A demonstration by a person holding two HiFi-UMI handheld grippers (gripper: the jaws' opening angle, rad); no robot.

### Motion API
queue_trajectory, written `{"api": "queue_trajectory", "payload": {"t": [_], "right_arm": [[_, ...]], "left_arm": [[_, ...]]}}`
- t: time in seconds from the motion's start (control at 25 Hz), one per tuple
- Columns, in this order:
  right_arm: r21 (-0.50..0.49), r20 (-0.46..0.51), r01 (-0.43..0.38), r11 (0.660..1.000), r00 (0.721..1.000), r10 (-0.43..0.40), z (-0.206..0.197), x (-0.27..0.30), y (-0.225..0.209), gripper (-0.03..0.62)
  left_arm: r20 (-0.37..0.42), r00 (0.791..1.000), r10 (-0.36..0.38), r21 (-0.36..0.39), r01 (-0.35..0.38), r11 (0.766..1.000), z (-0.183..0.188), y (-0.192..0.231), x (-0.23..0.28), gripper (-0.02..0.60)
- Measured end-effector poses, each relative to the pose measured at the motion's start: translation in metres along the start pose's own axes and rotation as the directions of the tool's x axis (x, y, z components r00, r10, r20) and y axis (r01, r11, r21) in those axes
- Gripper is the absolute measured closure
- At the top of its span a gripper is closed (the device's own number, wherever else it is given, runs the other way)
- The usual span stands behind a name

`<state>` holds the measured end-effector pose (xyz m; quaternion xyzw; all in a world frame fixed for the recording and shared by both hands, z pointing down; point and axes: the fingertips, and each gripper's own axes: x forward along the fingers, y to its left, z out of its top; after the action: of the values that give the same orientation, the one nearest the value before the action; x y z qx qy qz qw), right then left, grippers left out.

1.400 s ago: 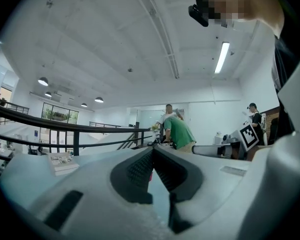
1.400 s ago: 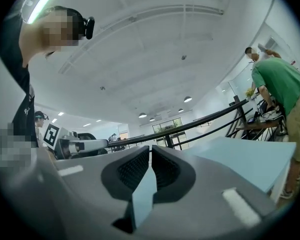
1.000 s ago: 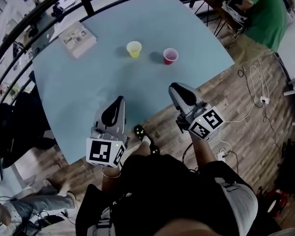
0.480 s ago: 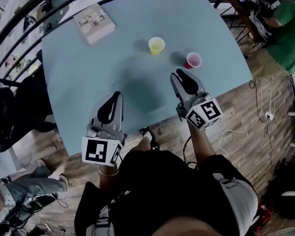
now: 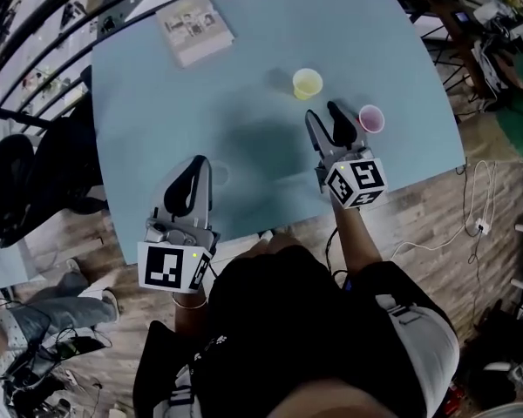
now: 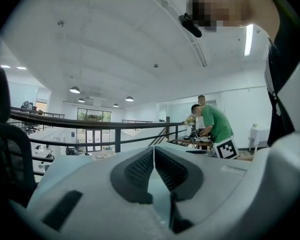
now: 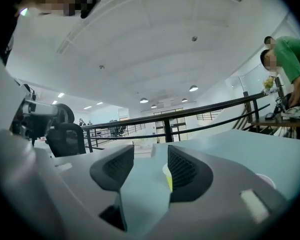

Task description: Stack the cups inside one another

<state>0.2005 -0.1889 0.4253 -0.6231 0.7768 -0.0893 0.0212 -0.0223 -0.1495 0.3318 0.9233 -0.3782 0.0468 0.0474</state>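
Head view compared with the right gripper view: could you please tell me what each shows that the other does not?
Only the head view: the wooden floor and the marker cube on the right gripper. Only the right gripper view: ceiling lights and the empty gap between its opening jaws. Both: the yellow cup, blue table and railing.

No print can be read; the book's (image 5: pixel 194 27) cover is too small.
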Motion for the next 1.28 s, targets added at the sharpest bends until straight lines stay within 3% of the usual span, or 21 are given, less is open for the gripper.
{"api": "queue_trajectory", "payload": {"t": [0.36, 0.48, 0.6, 1.28], "right_arm": [[-0.035, -0.084, 0.041, 0.999, 0.996, -0.044, -0.024, 0.042, -0.026, 0.329], [-0.049, -0.124, 0.049, 0.998, 0.991, -0.055, -0.034, 0.056, -0.038, 0.264], [-0.084, -0.166, 0.036, 0.996, 0.985, -0.050, -0.047, 0.071, -0.045, 0.240], [-0.165, -0.261, 0.034, 0.986, 0.962, -0.077, -0.086, 0.114, -0.071, 0.215]], "left_arm": [[-0.006, 0.999, 0.047, 0.010, -0.047, 0.999, 0.000, 0.014, 0.003, 0.580], [-0.018, 0.997, 0.080, -0.006, -0.080, 0.997, 0.002, 0.019, 0.010, 0.580], [-0.022, 0.995, 0.093, -0.005, -0.094, 0.996, -0.001, 0.025, 0.015, 0.580], [-0.040, 0.981, 0.188, -0.037, -0.190, 0.981, -0.008, 0.055, 0.018, 0.580]]}}
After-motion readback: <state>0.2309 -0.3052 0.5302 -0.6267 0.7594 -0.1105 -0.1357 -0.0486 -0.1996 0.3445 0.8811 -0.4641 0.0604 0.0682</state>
